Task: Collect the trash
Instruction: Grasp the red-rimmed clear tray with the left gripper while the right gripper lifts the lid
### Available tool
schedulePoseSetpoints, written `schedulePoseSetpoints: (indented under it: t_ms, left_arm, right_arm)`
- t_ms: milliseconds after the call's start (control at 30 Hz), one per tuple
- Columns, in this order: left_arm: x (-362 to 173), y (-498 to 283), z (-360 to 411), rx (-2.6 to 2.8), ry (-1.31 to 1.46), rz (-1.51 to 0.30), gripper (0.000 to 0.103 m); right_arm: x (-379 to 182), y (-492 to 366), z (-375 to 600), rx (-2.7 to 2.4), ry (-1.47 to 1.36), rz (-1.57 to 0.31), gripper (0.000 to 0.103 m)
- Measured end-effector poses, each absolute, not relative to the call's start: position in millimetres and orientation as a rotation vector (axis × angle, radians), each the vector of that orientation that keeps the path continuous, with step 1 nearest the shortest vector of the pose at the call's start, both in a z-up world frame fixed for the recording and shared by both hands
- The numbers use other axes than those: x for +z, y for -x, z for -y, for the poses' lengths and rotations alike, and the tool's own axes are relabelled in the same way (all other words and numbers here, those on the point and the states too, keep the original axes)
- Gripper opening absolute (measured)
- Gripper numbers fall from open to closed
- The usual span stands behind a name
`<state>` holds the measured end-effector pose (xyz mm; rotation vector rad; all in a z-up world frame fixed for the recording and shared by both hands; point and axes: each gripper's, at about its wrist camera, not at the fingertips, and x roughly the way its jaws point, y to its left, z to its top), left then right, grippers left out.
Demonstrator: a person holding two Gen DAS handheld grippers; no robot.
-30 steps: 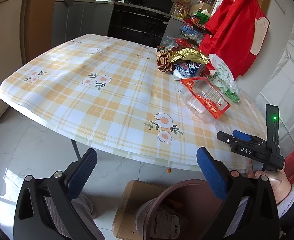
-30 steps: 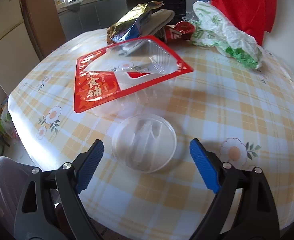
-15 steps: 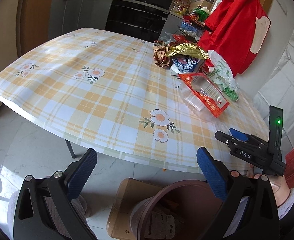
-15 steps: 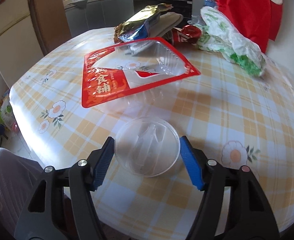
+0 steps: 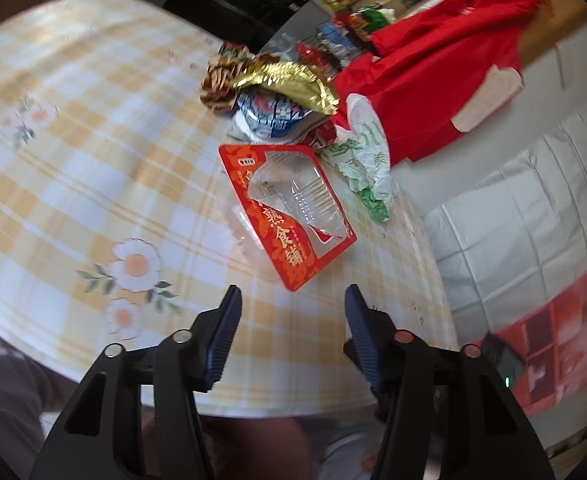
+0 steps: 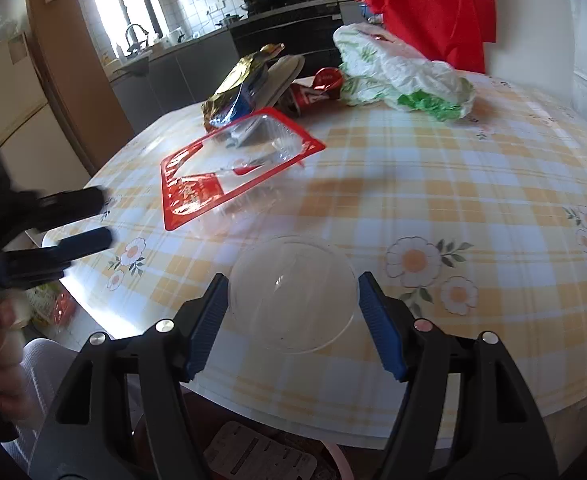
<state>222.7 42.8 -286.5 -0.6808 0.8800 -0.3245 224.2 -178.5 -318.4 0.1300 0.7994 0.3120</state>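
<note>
A round clear plastic lid (image 6: 291, 294) is clamped between the ribbed blue pads (image 6: 381, 328) of the right gripper (image 6: 293, 316), above the checked yellow tablecloth (image 6: 433, 184). The left gripper (image 5: 291, 312) is closing on nothing, near a red-rimmed clear plastic tray (image 5: 289, 204).

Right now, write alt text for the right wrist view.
The right gripper clamps a clear plastic lid over a checked tablecloth. Beyond lie a red-rimmed tray and wrappers; the left gripper enters at left.
</note>
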Motion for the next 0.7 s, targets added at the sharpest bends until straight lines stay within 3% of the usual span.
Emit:
schedulePoseSetpoints:
  t_ms: [100,333,367,433,700]
  left_arm:
    - [-300,-243,-34,-0.325,0.758,-0.912,0.04]
    - [-326,-269,-35,-0.313,0.953,-0.965,0.038]
    - [-328,-272,-35,-0.318,0.959,-0.97,0.035]
    - [-329,-278,-30,-0.329,0.939,-0.984,0.008]
    - [-310,-268,-27,-0.335,0.812,-0.932,0.003]
  right_arm:
    - [-316,-221,186,0.309,-0.152,-0.788,0.067]
    - [-318,-219,193,0.312,-0.174,-0.781,0.067]
    - [-318,-219,194,0.312,-0.176,-0.781,0.067]
    - [-318,-217,194,0.313,-0.182,-0.776,0.067]
    - [-308,-212,197,0.314,-0.189,-0.744,0.067]
